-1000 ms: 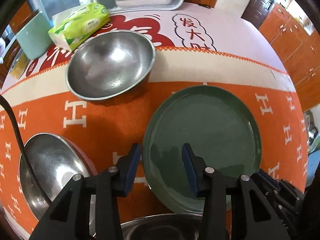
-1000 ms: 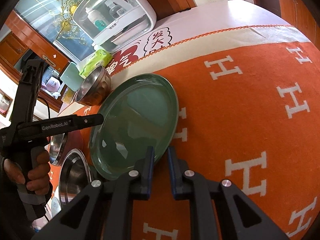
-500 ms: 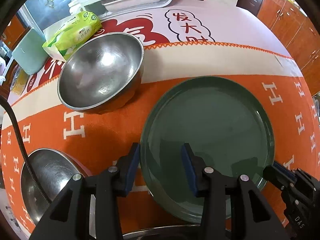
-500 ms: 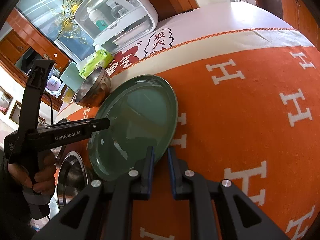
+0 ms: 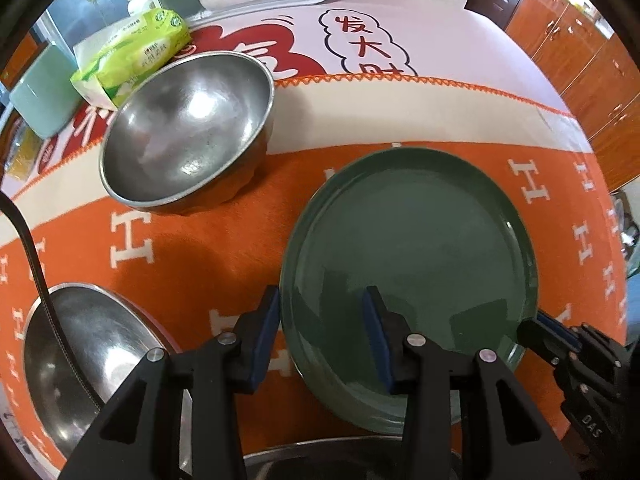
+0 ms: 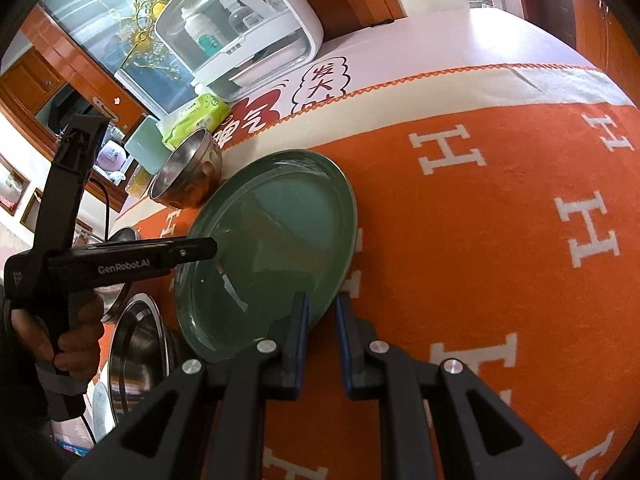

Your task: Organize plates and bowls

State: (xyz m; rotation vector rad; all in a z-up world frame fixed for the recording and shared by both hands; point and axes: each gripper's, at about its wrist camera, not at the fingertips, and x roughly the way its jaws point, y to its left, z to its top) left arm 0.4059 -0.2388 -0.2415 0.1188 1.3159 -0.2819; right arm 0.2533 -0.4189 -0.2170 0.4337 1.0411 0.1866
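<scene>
A dark green plate (image 5: 412, 236) is held tilted above the orange cloth. My right gripper (image 6: 322, 312) is shut on its rim; in the left wrist view it shows at the plate's right edge (image 5: 548, 328). My left gripper (image 5: 320, 320) is open, its jaws straddling the plate's near-left rim without clamping it. A steel bowl (image 5: 188, 132) stands behind on the left, also in the right wrist view (image 6: 184, 172). Another steel bowl (image 5: 84, 352) sits at lower left, and a third bowl's rim (image 5: 340, 456) shows under my left gripper.
A green tissue pack (image 5: 136, 56), a pale green container (image 5: 40, 92) and a white lidded appliance (image 6: 240, 40) stand at the table's far side. Wooden cabinets (image 5: 580, 52) are off to the right.
The plate has lifted and tilted in my right gripper. My left gripper has moved in along the plate's left rim, still open.
</scene>
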